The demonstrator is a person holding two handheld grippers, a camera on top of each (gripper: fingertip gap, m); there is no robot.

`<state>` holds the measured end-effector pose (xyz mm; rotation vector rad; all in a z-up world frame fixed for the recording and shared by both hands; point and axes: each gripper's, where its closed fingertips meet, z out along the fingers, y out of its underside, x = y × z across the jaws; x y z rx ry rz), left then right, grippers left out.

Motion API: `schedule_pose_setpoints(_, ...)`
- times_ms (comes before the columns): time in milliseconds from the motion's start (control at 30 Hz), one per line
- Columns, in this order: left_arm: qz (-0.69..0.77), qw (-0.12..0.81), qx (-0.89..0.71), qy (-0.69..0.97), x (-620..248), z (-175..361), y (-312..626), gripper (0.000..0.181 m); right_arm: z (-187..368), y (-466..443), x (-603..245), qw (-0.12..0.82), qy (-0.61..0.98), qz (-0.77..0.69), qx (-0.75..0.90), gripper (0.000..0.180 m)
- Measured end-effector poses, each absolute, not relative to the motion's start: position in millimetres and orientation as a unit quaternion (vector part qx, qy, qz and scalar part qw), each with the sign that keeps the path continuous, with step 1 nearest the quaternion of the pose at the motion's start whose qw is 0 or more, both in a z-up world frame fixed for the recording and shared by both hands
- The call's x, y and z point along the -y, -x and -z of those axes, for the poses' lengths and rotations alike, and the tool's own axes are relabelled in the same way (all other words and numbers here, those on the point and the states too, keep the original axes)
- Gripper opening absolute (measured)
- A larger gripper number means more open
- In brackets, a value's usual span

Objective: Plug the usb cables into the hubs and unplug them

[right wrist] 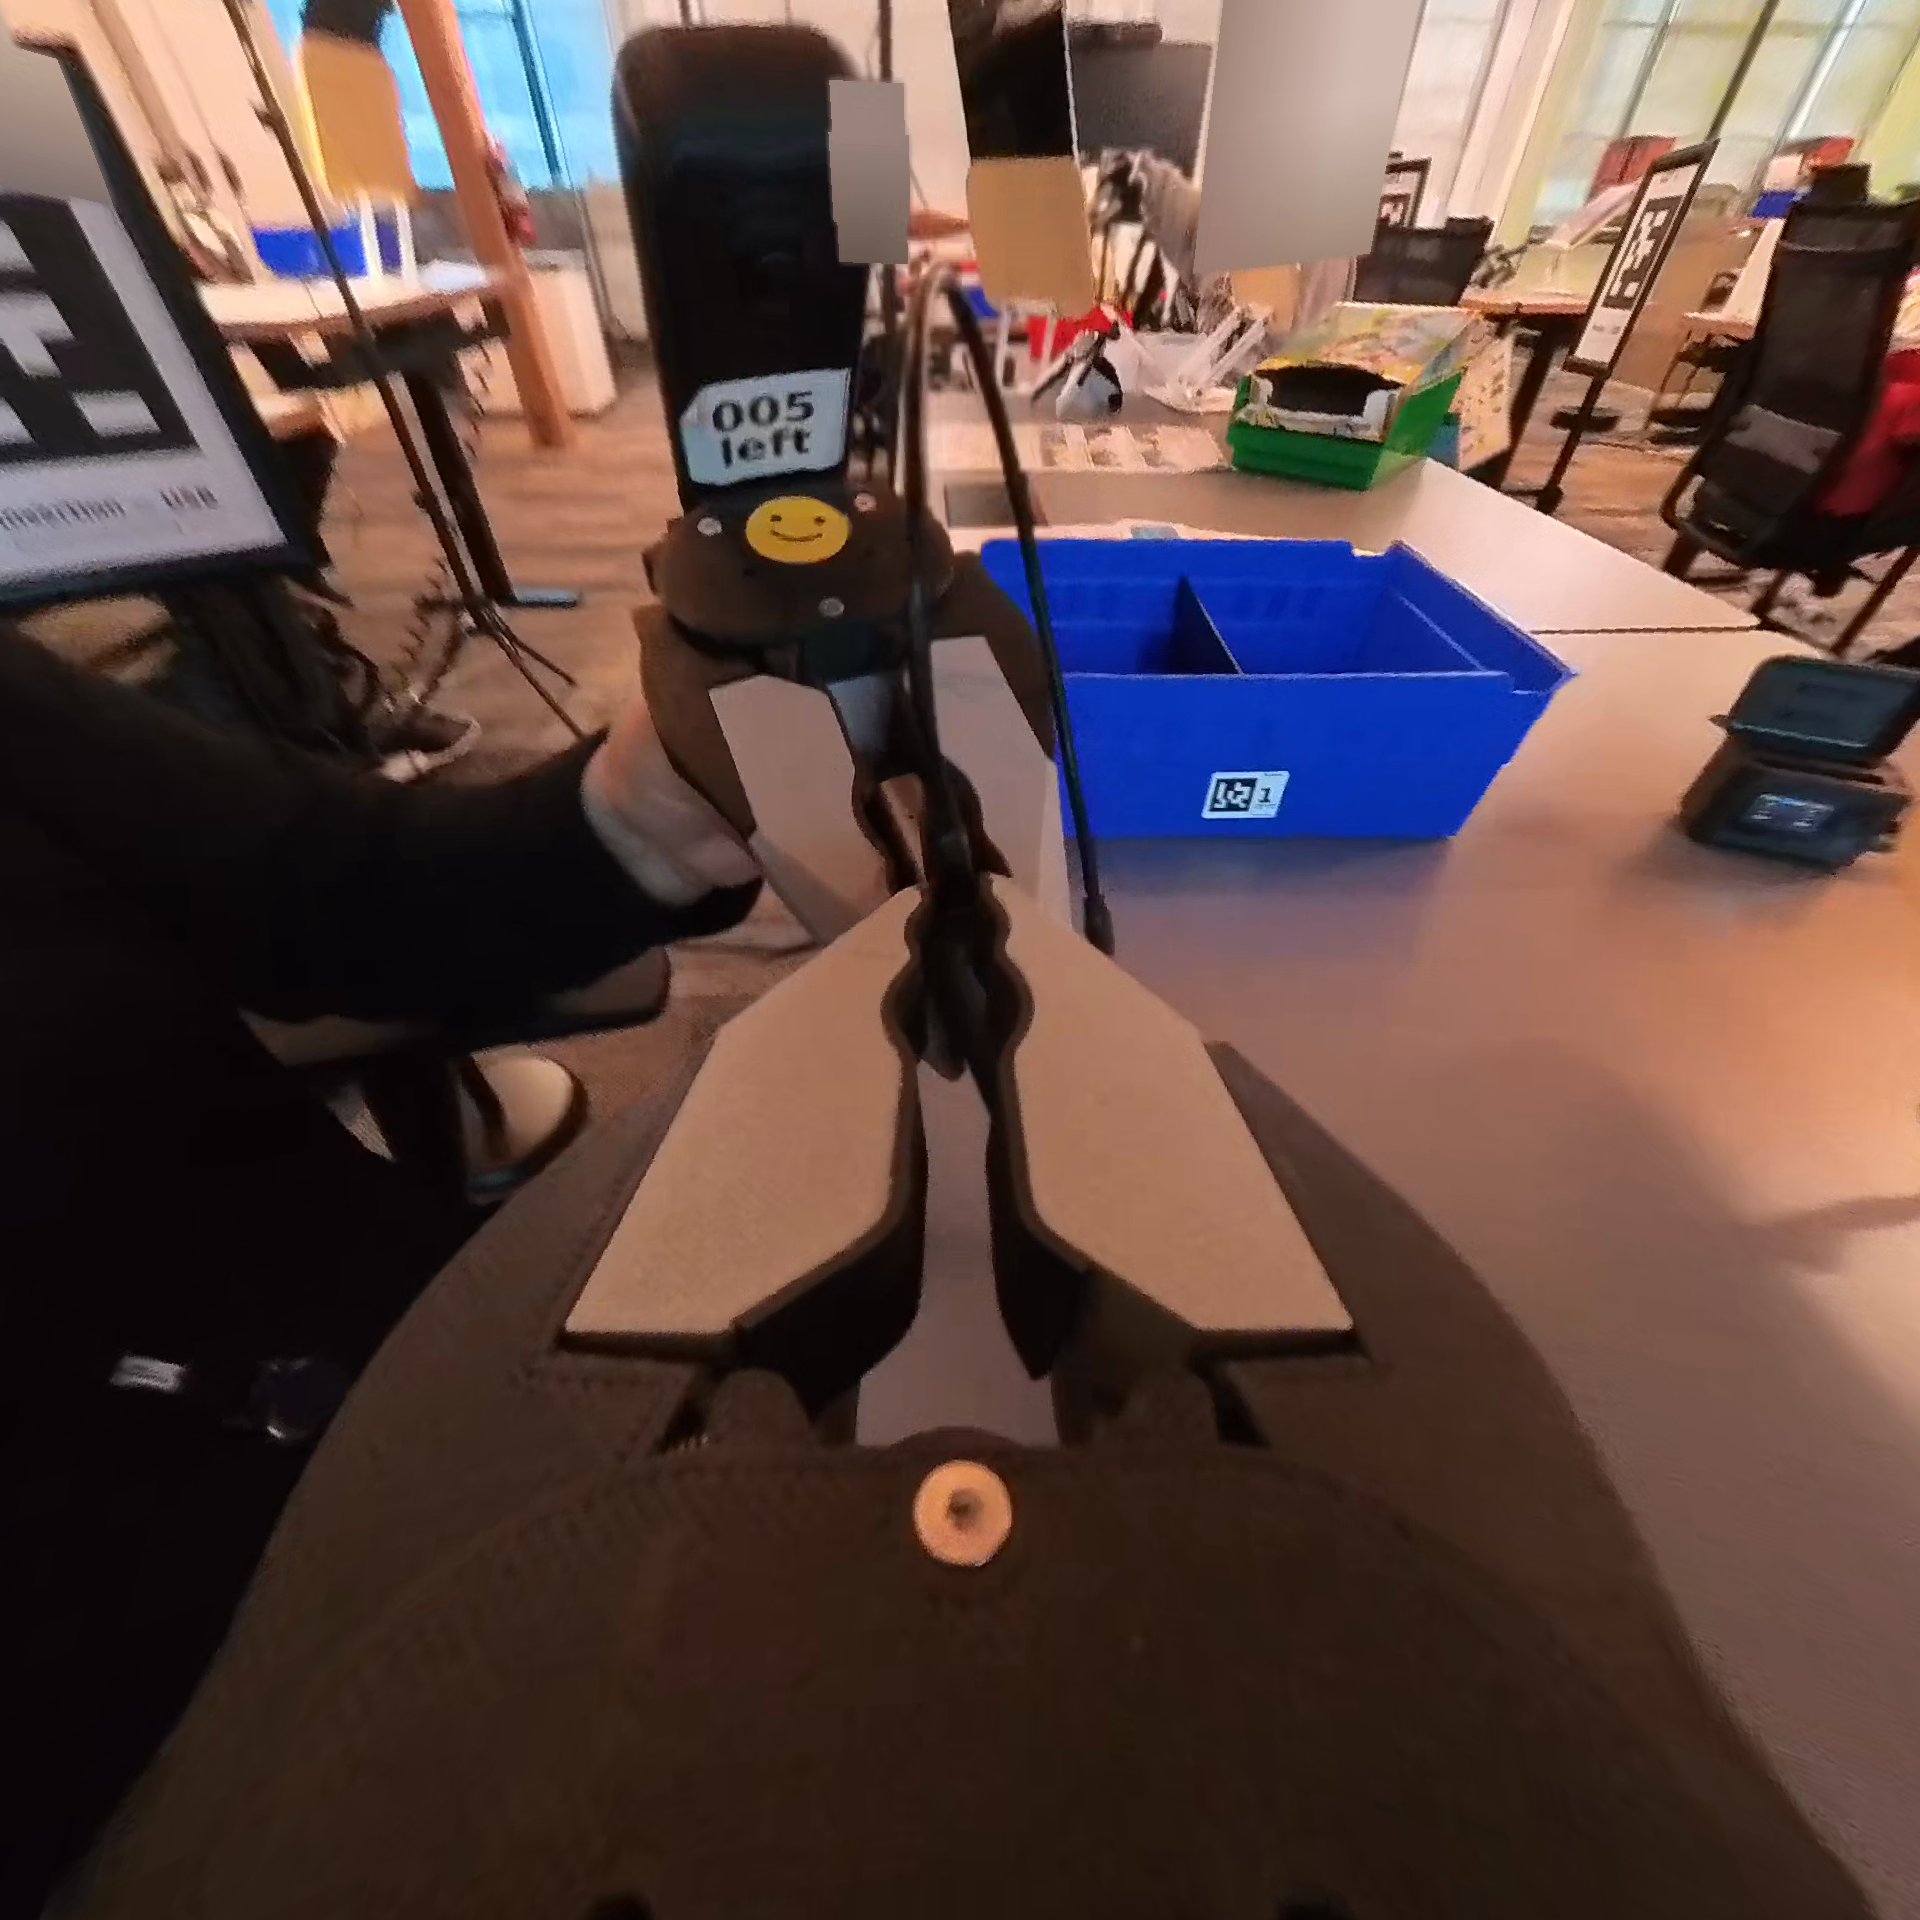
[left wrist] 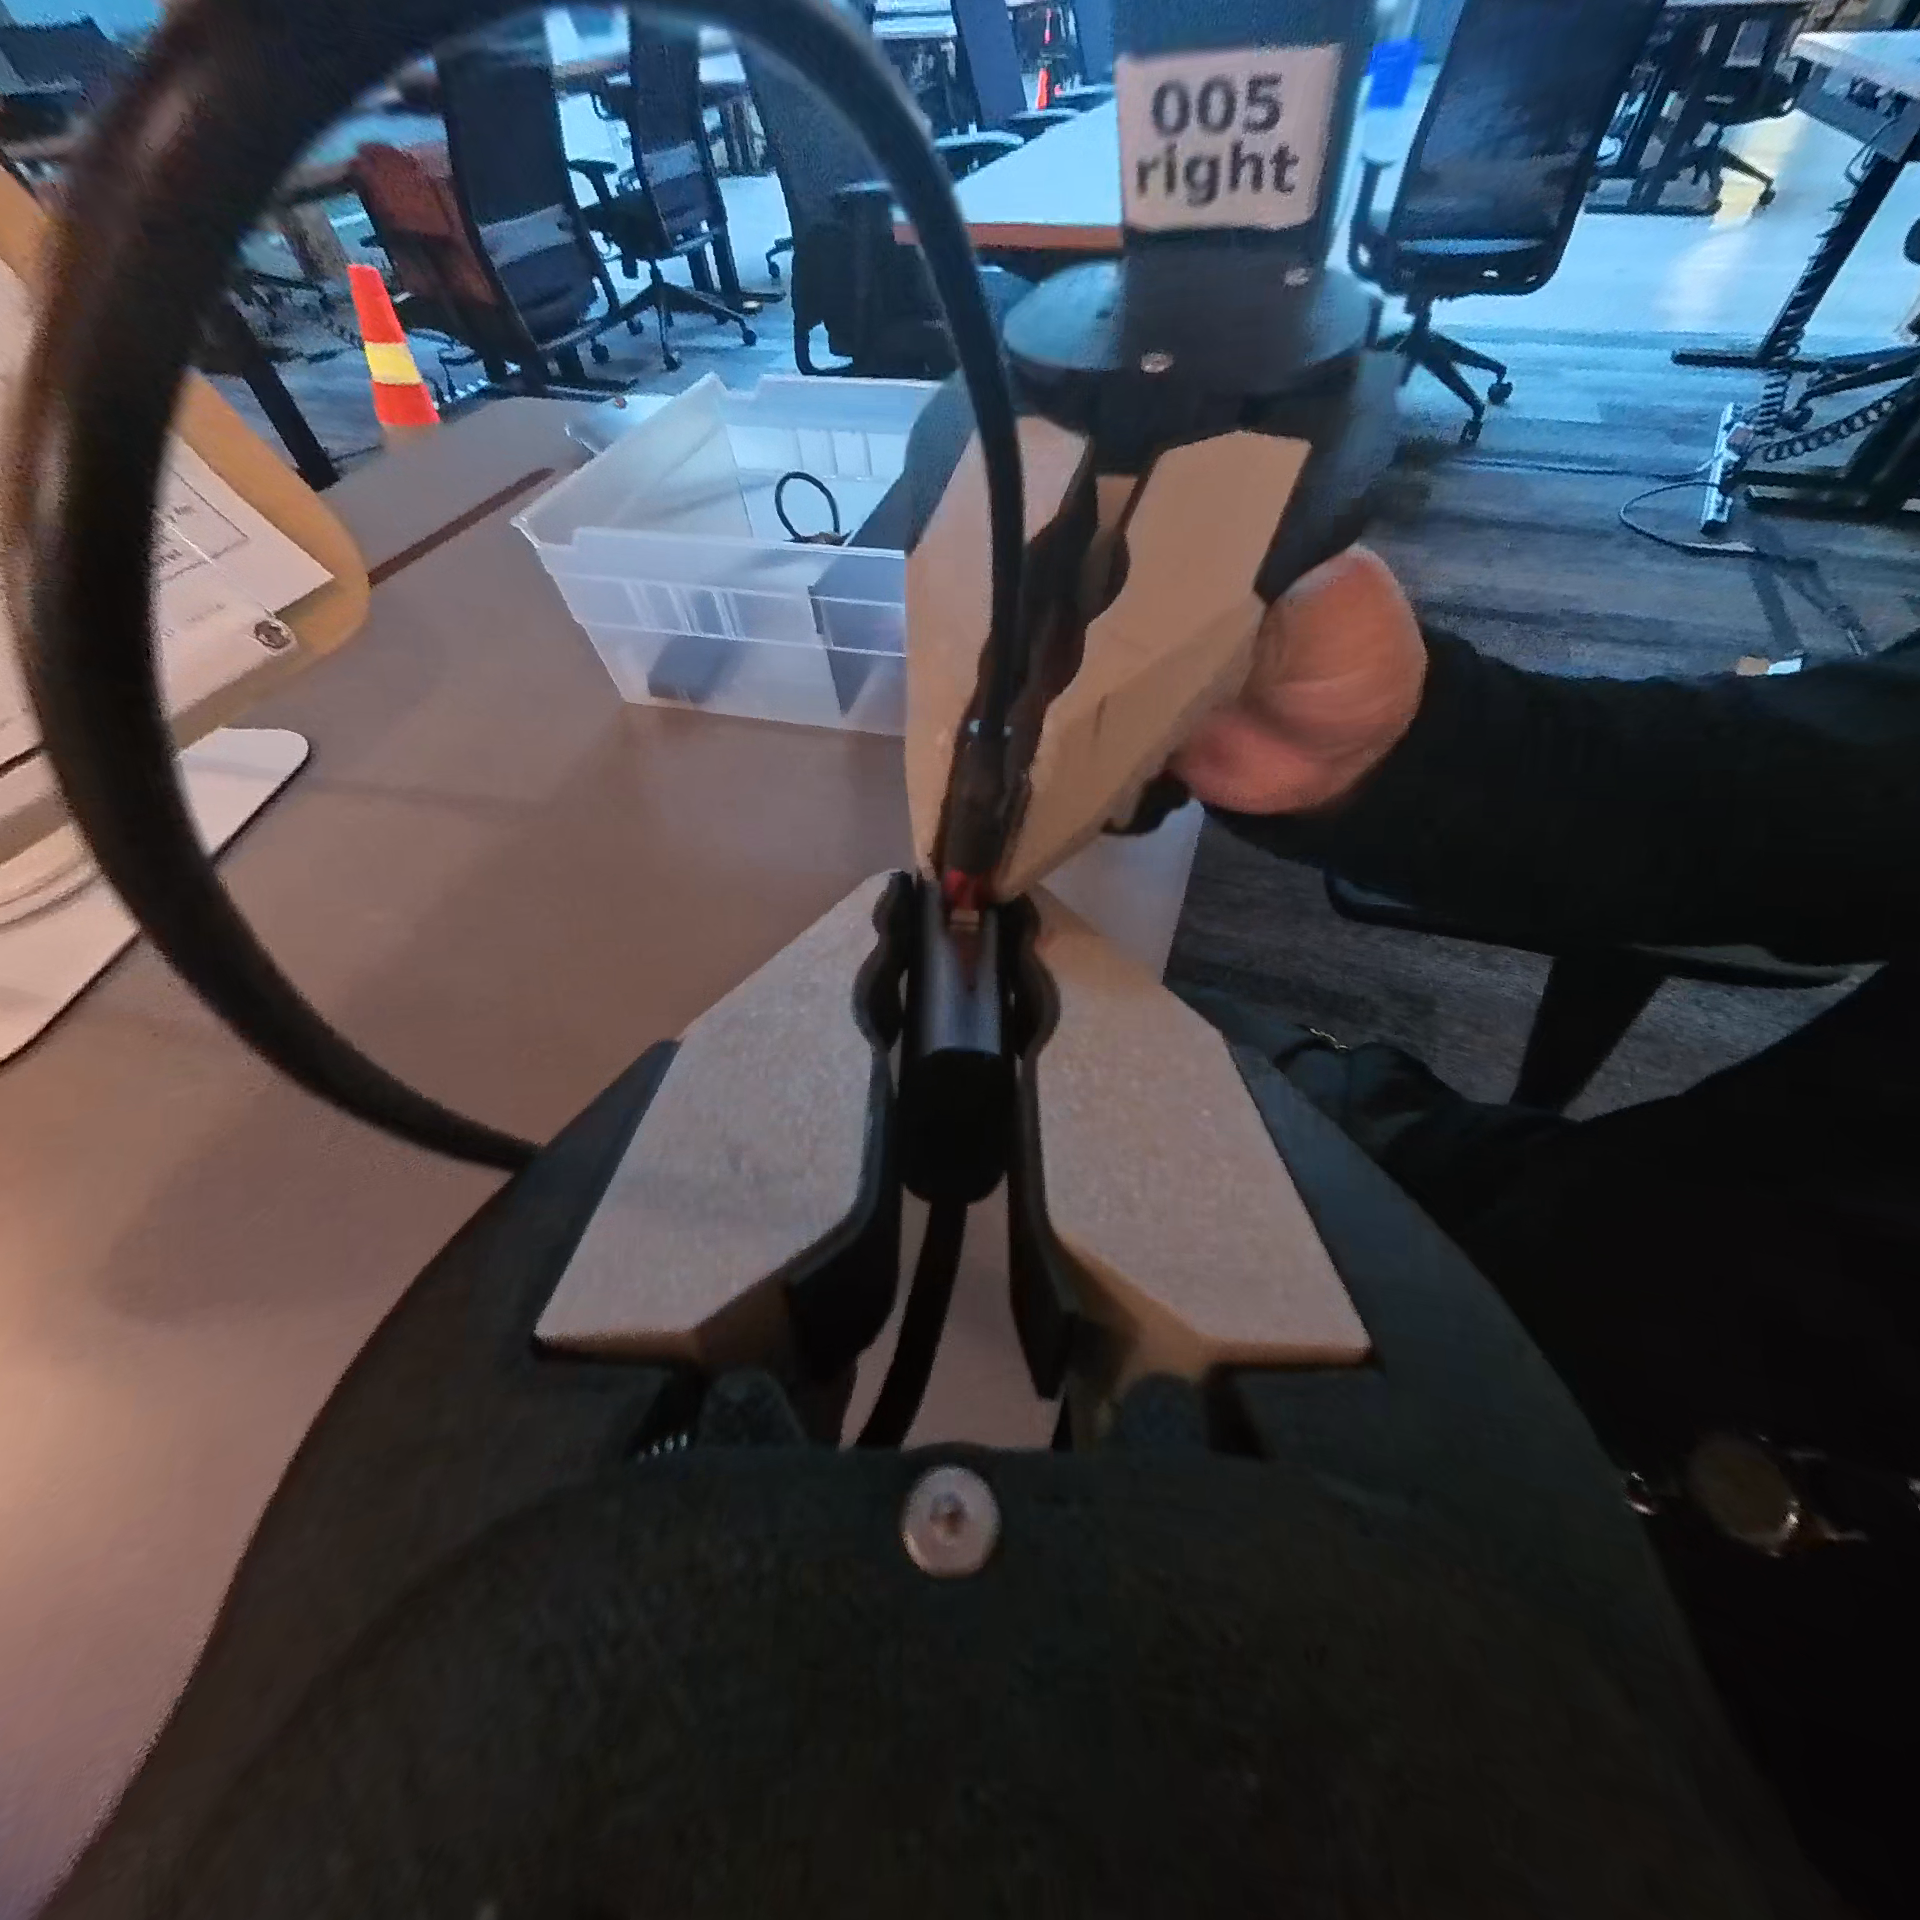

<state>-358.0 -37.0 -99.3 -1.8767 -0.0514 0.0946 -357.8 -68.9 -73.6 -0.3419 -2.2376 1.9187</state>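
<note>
- Left tongs pinch my black hub, its far end hidden.
- Right tongs clamp the USB cable plug; mating point hard to see.

Black hub upright, black cable's red-tipped plug touching it

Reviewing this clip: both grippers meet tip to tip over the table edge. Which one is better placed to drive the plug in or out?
Probably the right gripper: it pinches the cable's plug at its tips, aimed at the hub. The left gripper clamps the hub, so it best just braces.
</note>
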Motion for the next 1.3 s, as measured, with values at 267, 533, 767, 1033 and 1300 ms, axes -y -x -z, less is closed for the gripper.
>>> schedule_pose_setpoints(267, 0.027, 0.576, 0.019, 0.817, 13, 129, 342, 0.015, 22, 368, 22, 0.024, 0.157, -0.756, 0.635, 0.001)
schedule_pose_setpoints(533, 0.005, 0.568, 0.005, 0.823, 18, 116, 347, 0.014, 12, 364, -4, 0.141, 0.151, -0.714, 0.669, 0.002)
schedule_pose_setpoints(767, -0.065, 0.577, 0.001, 0.814, 44, 90, 357, 0.014, -18, 360, -77, 0.276, 0.205, -0.661, 0.667, 0.003)
schedule_pose_setpoints(1033, -0.082, 0.603, 0.008, 0.794, 62, 67, 367, 0.014, 22, 337, -190, 0.337, 0.364, -0.461, 0.736, 0.004)
schedule_pose_setpoints(1300, -0.066, 0.621, -0.017, 0.781, 43, 57, 371, 0.014, 86, 326, -259, 0.283, 0.502, -0.363, 0.732, 0.002)
